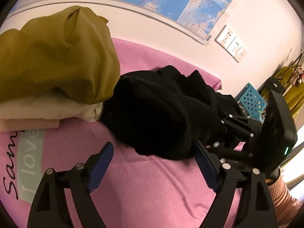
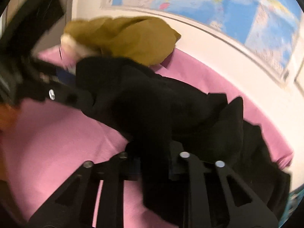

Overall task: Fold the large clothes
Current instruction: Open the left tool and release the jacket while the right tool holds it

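Two grippers work a crumpled black garment (image 1: 161, 112) on a pink sheet (image 1: 144, 186): the right gripper (image 2: 153, 163) pinches its near edge, the left gripper (image 1: 153, 163) hangs wide just short of it; next, likely, a second grip to spread it

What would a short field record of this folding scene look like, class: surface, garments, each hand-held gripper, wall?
surface: pink sheet
to fold: black garment, crumpled on the sheet
pile: olive cloth on top of cream cloth, beside the black garment
left hand-held gripper: open, over bare sheet, holding nothing
right hand-held gripper: shut on the black garment's edge
wall: map
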The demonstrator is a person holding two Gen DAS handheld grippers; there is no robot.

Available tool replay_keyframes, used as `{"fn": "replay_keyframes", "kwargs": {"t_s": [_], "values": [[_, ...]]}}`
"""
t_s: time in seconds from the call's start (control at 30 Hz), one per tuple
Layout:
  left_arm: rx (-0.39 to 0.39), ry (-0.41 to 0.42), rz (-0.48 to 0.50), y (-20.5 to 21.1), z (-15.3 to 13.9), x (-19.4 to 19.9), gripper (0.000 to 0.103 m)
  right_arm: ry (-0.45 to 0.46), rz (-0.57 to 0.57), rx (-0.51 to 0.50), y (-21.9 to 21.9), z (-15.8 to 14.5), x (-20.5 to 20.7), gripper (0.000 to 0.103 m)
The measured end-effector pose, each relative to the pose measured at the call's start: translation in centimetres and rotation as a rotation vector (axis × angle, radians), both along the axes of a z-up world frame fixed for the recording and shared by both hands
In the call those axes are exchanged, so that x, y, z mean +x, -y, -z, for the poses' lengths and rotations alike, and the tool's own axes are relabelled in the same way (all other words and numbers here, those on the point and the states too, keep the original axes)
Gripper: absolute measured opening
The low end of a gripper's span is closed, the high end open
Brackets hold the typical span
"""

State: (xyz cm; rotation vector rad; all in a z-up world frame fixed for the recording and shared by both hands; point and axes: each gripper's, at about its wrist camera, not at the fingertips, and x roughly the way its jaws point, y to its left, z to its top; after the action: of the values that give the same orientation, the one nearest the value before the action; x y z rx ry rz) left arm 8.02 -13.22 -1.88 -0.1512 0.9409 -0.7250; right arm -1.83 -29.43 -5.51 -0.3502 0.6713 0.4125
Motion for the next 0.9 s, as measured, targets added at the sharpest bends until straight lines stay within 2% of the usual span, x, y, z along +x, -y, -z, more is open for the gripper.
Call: {"fn": "replay_keyframes", "kwargs": {"t_s": [0.13, 0.2, 0.27, 0.33, 0.43, 0.5, 0.53, 0.57, 0.6, 0.67, 0.73, 0.83, 0.9], "values": [[-0.052, 0.025, 0.023, -1.2, -1.6, -1.1, 0.082, 0.007, -0.032, 0.076, -0.2, -3.9, -2.8, 0.013], [-0.078, 0.059, 0.034, -1.9, -2.7, -1.9, 0.086, -0.004, -0.053, 0.119, -0.3, -5.2, -3.7, 0.013], [-0.078, 0.091, 0.026, -2.6, -3.3, -2.6, 0.087, -0.022, -0.052, 0.137, -0.7, -5.0, -3.9, 0.013], [-0.05, 0.106, -0.004, -3.1, -3.1, -3.0, 0.086, -0.069, -0.033, 0.087, -2.1, -2.8, -3.0, 0.014], [-0.025, 0.054, -0.034, -3.9, -1.5, -3.1, 0.086, -0.126, -0.038, 0.029, -3.6, 0.5, -2.6, 0.031], [-0.013, 0.016, -0.044, -4.4, -0.4, -3.6, 0.085, -0.098, -0.035, 0.043, -3.3, 0.5, -3.5, 0.048], [-0.012, 0.007, -0.041, -4.6, 0.1, -4.0, 0.085, -0.087, -0.044, 0.07, -2.9, 0.0, -4.2, 0.053], [-0.016, -0.008, -0.026, -4.8, 0.6, -4.6, 0.085, -0.068, -0.039, 0.104, -2.1, -0.7, -5.2, 0.062], [-0.022, -0.019, -0.012, -4.8, 1.0, -5.2, 0.085, -0.056, -0.032, 0.137, -1.3, -1.2, -6.1, 0.063], [-0.049, -0.049, 0.027, -4.8, 1.8, -6.3, 0.085, -0.058, -0.017, 0.289, 1.9, -2.5, -8.4, 0.067], [-0.073, -0.072, 0.061, -4.0, 2.3, -6.6, 0.085, -0.082, 0.047, 0.426, 5.6, -2.6, -10.0, 0.07], [-0.073, -0.085, 0.096, -2.0, 2.8, -6.7, 0.085, -0.166, 0.183, 0.664, 11.8, -0.6, -12.0, 0.072], [-0.093, -0.108, 0.103, -0.4, 3.1, -6.0, 0.086, -0.203, 0.287, 0.761, 15.1, 1.2, -13.1, 0.073]]}}
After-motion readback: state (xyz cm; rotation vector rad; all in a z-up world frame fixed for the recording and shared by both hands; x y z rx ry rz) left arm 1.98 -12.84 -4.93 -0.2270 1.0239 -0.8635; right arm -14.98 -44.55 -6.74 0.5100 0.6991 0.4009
